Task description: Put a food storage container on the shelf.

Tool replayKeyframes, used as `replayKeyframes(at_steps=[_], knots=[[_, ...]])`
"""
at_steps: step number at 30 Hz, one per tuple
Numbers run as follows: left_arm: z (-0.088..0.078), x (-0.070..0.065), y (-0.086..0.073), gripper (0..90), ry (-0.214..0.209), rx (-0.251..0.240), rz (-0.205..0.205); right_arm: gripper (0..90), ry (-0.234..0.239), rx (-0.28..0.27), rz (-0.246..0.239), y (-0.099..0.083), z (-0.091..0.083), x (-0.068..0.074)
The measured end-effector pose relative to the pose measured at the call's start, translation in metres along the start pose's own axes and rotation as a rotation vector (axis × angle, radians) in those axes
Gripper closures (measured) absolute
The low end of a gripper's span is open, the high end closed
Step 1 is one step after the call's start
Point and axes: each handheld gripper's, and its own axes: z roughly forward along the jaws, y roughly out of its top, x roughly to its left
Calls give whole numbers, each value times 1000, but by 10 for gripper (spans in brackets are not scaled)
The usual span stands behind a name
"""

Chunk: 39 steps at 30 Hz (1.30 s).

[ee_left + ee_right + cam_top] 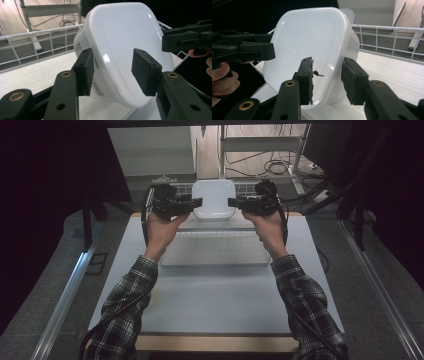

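Glossy white plastic container, white wire rack, matt table.

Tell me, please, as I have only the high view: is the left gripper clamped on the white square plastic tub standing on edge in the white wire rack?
Observer: No. The left gripper straddles the rim of the white square plastic tub, its jaws wider than the rim.
Operator: And the right one?
Observer: The right gripper straddles the opposite rim, also open; a narrow gap shows between the rim and the outer pad.
Operator: Are the pads sound?
Observer: The right gripper's inner black pad is frayed, with torn shreds sticking out of it.
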Motion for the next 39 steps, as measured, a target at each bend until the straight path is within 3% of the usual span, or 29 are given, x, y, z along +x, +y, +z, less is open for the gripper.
replayKeyframes(at_steps=[7,11,14,21,23,29,32,36,39], knots=[[3,6,0,513,-10,-7,-31,600,9,0,25,2,3,-3],[6,7,1,479,16,12,-20,557,-28,-5,13,3,5,-2],[7,9,2,467,33,5,-18,579,-67,-3,-14,4,6,-1],[9,10,3,443,38,10,-22,575,-81,-15,-24,5,10,-1],[8,8,3,416,55,5,8,563,-91,-20,-32,5,9,0],[2,4,1,299,21,-1,44,459,-67,-49,-61,1,-1,3],[-2,1,-2,226,-26,18,61,402,-42,-56,-82,-4,-8,3],[-6,-8,-11,129,-14,40,124,326,-19,-60,-96,-13,-16,4],[-9,-13,-18,106,-45,41,135,280,-11,-62,-103,-19,-20,5]])
